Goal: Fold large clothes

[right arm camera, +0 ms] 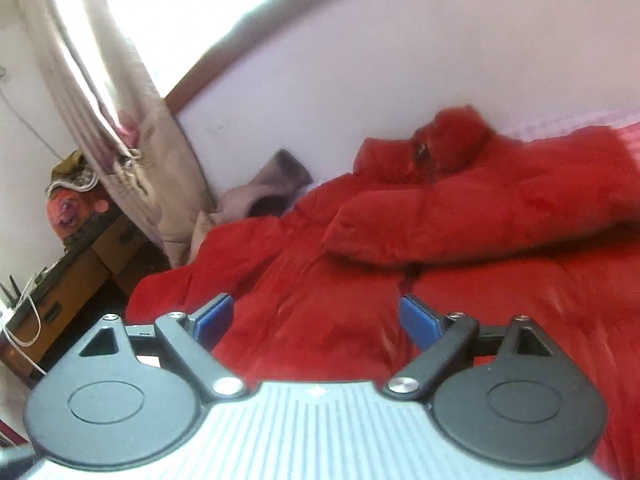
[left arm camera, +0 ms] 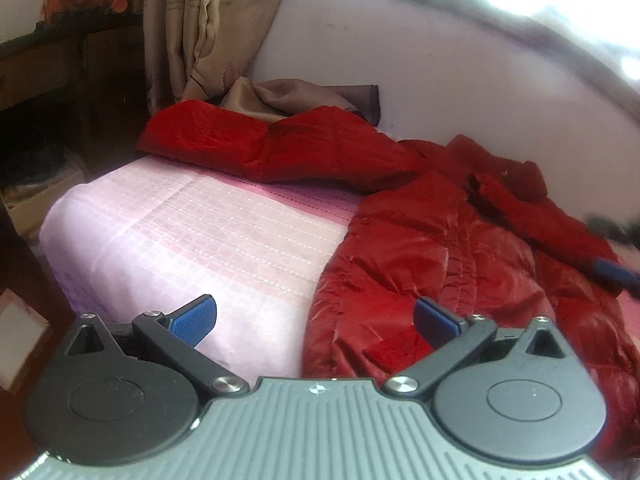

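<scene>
Tilting down over the red jacket (right arm camera: 360, 240) on the pink bed (left arm camera: 180, 232): left gripper (left arm camera: 316, 320) and right gripper (right arm camera: 316, 318), both gaping wide, gripping nothing.

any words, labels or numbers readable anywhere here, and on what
No readable text.
Curtain: faint script-like print, too blurred to read.
Left tool: a small star-like mark on its grey body, no letters.
Red coat and pink bed sheet: no label visible.

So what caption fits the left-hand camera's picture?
Open left gripper hovering over a pink bedsheet beside a spread red padded coat.
</scene>
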A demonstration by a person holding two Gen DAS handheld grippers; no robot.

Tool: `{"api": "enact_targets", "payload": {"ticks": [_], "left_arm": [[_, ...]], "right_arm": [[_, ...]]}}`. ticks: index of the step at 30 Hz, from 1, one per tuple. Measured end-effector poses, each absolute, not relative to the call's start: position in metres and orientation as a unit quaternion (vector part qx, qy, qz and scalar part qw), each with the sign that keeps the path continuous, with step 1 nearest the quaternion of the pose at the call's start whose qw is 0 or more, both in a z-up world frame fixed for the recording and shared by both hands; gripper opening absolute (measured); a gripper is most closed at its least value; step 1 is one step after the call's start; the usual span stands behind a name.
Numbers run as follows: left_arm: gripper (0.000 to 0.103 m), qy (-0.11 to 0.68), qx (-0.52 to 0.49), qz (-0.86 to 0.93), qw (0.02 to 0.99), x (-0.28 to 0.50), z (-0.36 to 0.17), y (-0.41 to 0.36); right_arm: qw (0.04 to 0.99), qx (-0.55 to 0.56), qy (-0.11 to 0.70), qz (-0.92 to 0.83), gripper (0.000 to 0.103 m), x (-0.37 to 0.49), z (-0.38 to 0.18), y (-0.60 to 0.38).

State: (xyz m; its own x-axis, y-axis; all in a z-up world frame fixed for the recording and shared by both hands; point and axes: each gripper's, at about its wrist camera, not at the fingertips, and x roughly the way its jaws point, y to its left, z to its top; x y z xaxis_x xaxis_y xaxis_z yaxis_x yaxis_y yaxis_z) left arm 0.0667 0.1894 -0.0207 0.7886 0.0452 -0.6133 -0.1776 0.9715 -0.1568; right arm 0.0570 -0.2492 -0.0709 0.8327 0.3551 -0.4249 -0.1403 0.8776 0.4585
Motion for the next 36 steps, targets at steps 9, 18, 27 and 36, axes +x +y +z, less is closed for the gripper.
{"api": "enact_targets", "payload": {"ticks": [9,18,27,36], "left_arm": [[0.103,0.326,-0.047,0.076,0.941,0.068,-0.030,0.193],[0.103,0.334,-0.118,0.062,0.933,0.093,-0.033,0.244],[0.093,0.276,-0.196,0.104,0.935,0.153,-0.038,0.323],[0.082,0.283,-0.308,0.143,0.897,0.231,-0.060,0.419]], "right_arm": [[0.941,0.191,0.256,0.108,0.091,-0.013,-0.080,-0.254],[0.942,0.185,0.259,0.106,0.091,-0.025,-0.082,-0.254],[0.939,0.179,0.263,0.130,0.091,-0.024,-0.080,-0.241],[0.935,0.171,0.275,0.147,0.091,-0.018,-0.083,-0.231]]}}
